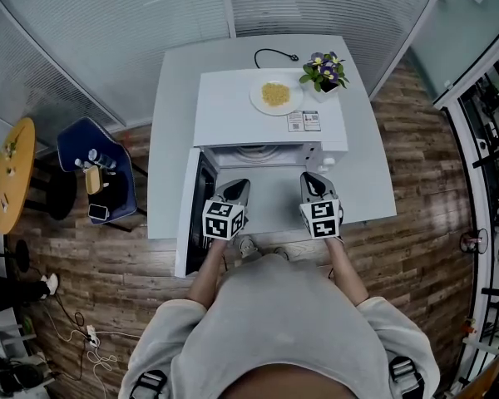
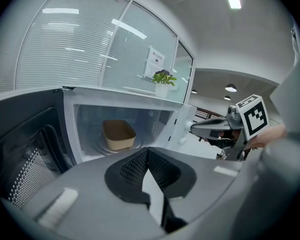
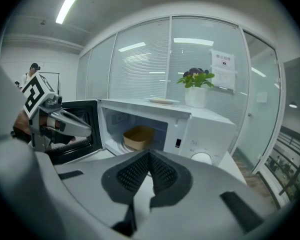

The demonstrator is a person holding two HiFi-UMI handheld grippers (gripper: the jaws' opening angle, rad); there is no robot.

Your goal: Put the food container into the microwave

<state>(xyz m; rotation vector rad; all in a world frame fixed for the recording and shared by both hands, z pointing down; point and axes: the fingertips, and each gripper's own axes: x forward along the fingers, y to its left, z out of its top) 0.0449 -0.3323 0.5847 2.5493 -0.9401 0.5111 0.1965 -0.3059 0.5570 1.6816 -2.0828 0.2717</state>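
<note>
A plate of yellow food [image 1: 275,95] sits beside a potted flowering plant [image 1: 323,71], a black cable [image 1: 274,50] lying behind them.

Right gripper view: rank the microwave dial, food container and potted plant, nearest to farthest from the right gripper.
1. dial: front panel, right of the opening.
2. food container: inside the microwave.
3. potted plant: on top, farther back.

Right tongs [image 3: 149,155] closed, empty; food container [image 3: 138,136] sits inside open microwave [image 3: 212,129].
</note>
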